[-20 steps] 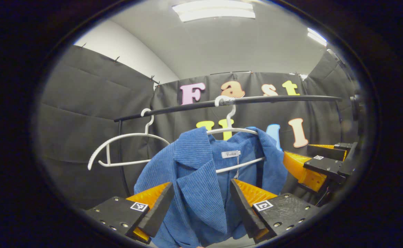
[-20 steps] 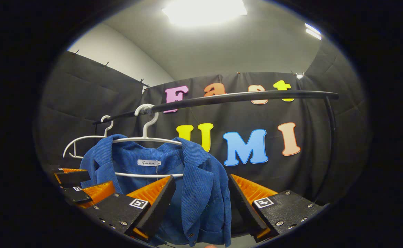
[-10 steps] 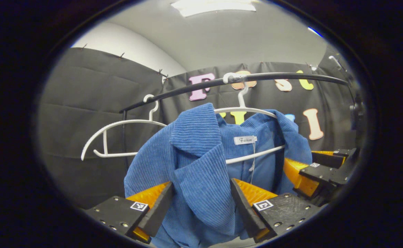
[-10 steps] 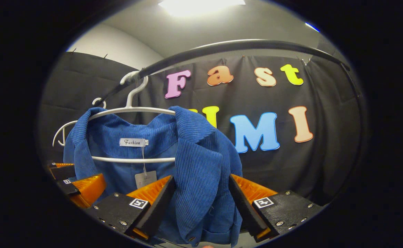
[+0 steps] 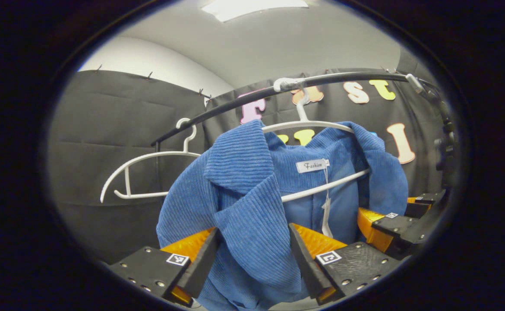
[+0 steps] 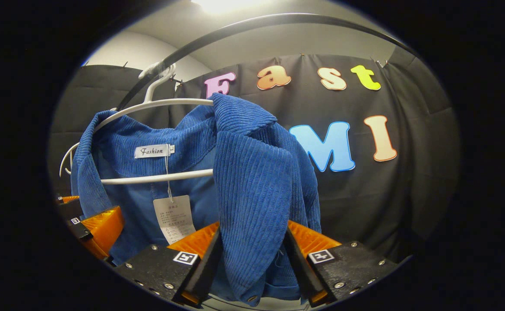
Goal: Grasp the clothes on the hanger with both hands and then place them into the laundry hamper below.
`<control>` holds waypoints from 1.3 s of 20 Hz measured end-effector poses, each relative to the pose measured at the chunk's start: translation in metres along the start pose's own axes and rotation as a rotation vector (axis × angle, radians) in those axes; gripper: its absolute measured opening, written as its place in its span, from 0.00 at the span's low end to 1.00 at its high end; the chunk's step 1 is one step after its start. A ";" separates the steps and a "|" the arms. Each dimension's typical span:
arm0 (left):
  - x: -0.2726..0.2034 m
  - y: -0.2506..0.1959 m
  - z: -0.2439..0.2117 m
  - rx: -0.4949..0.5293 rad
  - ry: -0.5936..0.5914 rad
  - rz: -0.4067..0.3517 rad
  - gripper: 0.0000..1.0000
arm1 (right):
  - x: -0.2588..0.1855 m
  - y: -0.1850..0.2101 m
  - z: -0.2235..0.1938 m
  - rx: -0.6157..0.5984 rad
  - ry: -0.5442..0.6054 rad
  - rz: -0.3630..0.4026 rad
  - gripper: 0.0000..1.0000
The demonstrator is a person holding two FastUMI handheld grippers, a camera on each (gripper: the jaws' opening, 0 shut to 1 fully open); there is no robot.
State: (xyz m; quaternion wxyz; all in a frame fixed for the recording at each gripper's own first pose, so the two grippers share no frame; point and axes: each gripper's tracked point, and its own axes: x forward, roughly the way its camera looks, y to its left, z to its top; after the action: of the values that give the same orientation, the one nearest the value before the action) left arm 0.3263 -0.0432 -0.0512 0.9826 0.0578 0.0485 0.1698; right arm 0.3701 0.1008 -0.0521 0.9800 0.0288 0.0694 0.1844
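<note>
So your blue jacket (image 5: pixel 252 203) hangs on a white hanger (image 5: pixel 317 126) hooked over the black rail (image 5: pixel 287 88), with an empty white hanger (image 5: pixel 140 172) beside it. Your left hand-held gripper (image 5: pixel 252 263) sits spread wide around one lapel, fingers apart from the cloth, nothing clenched. Your right hand-held gripper (image 6: pixel 252 263) is around the other lapel with both fingers right against the fabric, but you can't tell if it's actually squeezing. A paper tag (image 6: pixel 174 218) dangles from the collar.
</note>
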 end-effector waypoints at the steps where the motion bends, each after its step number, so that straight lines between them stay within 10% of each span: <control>1: -0.002 0.001 -0.001 0.003 0.007 -0.004 0.80 | 0.000 -0.001 -0.003 -0.004 0.010 -0.005 0.72; 6: -0.015 0.005 -0.001 -0.039 0.021 -0.060 0.41 | -0.004 -0.019 0.008 -0.088 -0.029 -0.076 0.08; 11: -0.029 0.013 0.011 -0.056 0.006 -0.103 0.02 | -0.014 -0.021 0.027 -0.107 -0.092 -0.084 0.04; 26: -0.066 0.082 0.121 -0.040 -0.192 -0.081 0.00 | -0.014 -0.077 0.144 -0.066 -0.356 -0.190 0.04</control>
State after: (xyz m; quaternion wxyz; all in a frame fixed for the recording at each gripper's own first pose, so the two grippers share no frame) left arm 0.2519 -0.0010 0.0842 0.9897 0.0520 -0.0472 0.1247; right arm 0.4061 0.0196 0.0854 0.9902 0.0221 -0.1087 0.0851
